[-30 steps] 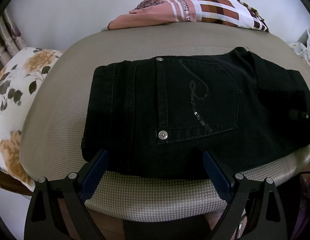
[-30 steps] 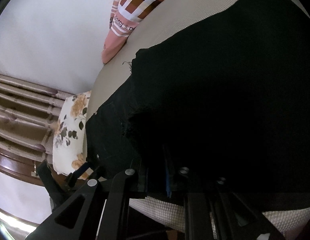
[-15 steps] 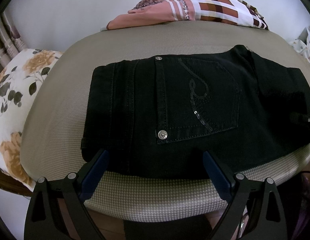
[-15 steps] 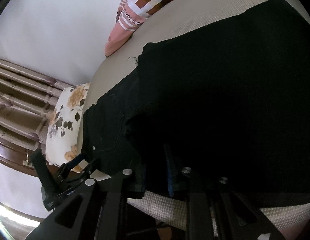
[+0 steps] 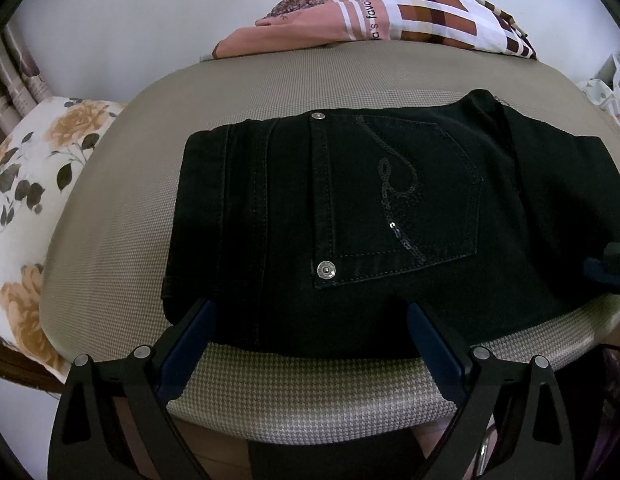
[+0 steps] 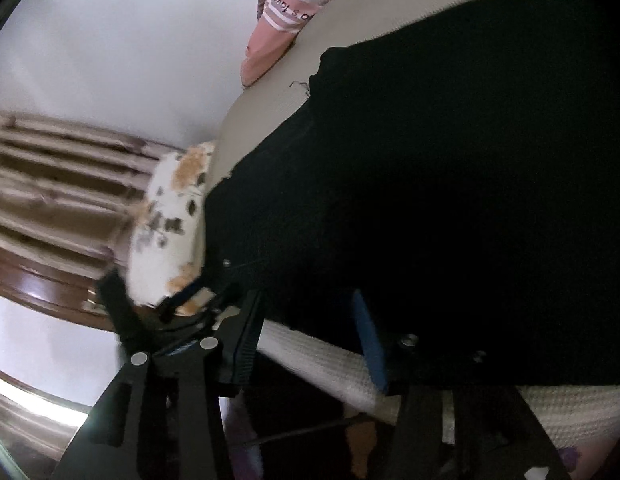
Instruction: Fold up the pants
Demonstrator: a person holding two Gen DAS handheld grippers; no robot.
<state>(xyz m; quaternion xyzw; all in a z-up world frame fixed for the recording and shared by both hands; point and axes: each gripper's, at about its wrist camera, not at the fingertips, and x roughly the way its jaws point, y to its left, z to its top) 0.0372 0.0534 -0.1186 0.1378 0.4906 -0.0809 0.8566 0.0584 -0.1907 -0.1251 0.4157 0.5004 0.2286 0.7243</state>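
Pants [image 5: 349,216] are lying folded into a compact stack on the cushion [image 5: 122,216], back pocket [image 5: 401,204] facing up, long axis running left to right across the left wrist view. The waistband end is sitting at the left of that view; the folded leg layers are overlapping at the right.

Left gripper [image 5: 310,320] is hovering at the stack's near edge, jaws standing wide apart with the black cloth lying just ahead of them and nothing between the pads. Its fingers [image 5: 198,320] are straddling the middle of the near edge.

Right gripper [image 6: 310,328] is sitting at the stack's right end, at the near edge. Its jaws have just been opening: they are now standing apart, and the pads are not pressing the cloth. One blue finger [image 6: 369,344] is showing against the pale cushion edge; the hem is lying just ahead of the gap.

Judgement: the fold is appearing complete or nearly so. Any further fold would run along the long axis, right end toward left, and the right gripper is nearer that end. The view is blurred, so contact there cannot be confirmed.
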